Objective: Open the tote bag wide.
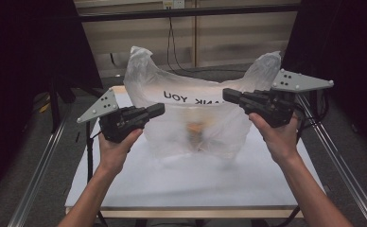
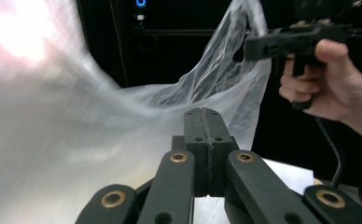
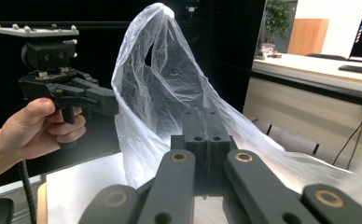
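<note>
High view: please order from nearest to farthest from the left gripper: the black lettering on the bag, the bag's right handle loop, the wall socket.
From the left gripper:
1. Black lettering, beside its tip.
2. Right handle loop, across the plastic bag.
3. Wall socket, top, far behind.

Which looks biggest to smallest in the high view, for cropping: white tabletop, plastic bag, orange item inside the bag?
1. White tabletop.
2. Plastic bag, held up by the left gripper and right gripper.
3. Orange item, blurred through the plastic.
</note>
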`<state>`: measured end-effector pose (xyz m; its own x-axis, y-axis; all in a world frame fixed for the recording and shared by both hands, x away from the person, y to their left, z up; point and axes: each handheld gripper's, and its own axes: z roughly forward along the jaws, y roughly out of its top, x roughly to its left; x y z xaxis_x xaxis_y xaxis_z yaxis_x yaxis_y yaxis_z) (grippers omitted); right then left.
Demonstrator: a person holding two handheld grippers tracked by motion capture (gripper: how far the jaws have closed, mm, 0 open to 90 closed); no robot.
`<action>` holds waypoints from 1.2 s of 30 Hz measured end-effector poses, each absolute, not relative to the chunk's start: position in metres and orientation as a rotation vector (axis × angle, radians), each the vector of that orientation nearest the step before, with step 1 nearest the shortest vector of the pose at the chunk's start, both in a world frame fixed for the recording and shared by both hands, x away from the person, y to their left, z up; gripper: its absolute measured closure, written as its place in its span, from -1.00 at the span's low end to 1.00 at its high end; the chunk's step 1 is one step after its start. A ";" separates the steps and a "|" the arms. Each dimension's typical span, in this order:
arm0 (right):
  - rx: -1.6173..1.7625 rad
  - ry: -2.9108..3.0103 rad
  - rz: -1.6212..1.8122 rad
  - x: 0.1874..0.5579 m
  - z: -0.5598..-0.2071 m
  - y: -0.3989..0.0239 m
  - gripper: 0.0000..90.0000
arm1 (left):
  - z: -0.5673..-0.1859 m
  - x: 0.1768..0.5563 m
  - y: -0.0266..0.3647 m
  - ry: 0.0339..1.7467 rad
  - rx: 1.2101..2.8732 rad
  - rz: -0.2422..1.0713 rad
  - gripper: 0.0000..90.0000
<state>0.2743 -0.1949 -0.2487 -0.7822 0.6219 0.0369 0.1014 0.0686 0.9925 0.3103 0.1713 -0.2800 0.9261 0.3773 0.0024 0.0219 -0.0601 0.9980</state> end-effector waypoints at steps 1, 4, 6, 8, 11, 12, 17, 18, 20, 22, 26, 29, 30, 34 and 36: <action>0.730 1.960 1.741 0.279 -0.247 -0.192 1.00 | -0.277 0.312 0.168 0.322 1.603 0.284 1.00; 0.748 1.967 1.720 0.285 -0.245 -0.189 1.00 | -0.264 0.316 0.162 0.310 1.586 0.294 1.00; 0.748 1.971 1.716 0.288 -0.243 -0.188 1.00 | -0.249 0.318 0.157 0.304 1.580 0.298 1.00; 0.751 1.973 1.700 0.291 -0.241 -0.186 1.00 | -0.243 0.323 0.154 0.306 1.586 0.300 1.00; 0.757 1.975 1.688 0.294 -0.239 -0.184 1.00 | -0.240 0.329 0.150 0.325 1.580 0.311 1.00; 0.760 1.974 1.669 0.297 -0.238 -0.183 1.00 | -0.239 0.332 0.149 0.321 1.594 0.322 1.00; 0.774 1.968 1.634 0.303 -0.238 -0.180 1.00 | -0.245 0.341 0.144 0.348 1.625 0.330 1.00; 0.794 1.978 1.598 0.307 -0.240 -0.178 1.00 | -0.247 0.343 0.143 0.366 1.631 0.330 1.00; 0.810 1.996 1.585 0.311 -0.244 -0.175 1.00 | -0.252 0.346 0.142 0.390 1.650 0.327 1.00; 0.815 2.002 1.581 0.313 -0.246 -0.174 1.00 | -0.257 0.351 0.142 0.437 1.681 0.312 1.00; 0.815 2.047 1.537 0.317 -0.257 -0.164 1.00 | -0.267 0.359 0.143 0.467 1.708 0.306 1.00; 0.832 2.063 1.533 0.320 -0.266 -0.161 1.00 | -0.278 0.362 0.144 0.480 1.737 0.304 1.00; 0.836 2.067 1.525 0.321 -0.268 -0.160 1.00 | -0.281 0.361 0.143 0.484 1.751 0.308 1.00; 0.852 2.080 1.524 0.325 -0.281 -0.161 1.00 | -0.289 0.361 0.142 0.486 1.778 0.313 1.00; 0.865 2.087 1.520 0.328 -0.288 -0.161 1.00 | -0.294 0.363 0.141 0.475 1.787 0.301 1.00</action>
<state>0.3278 -0.1612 -0.2879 -0.7204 0.6930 0.0278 0.2391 0.2106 0.9479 0.3629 0.1408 -0.2938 0.8830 0.4675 -0.0429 0.1605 -0.2147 0.9634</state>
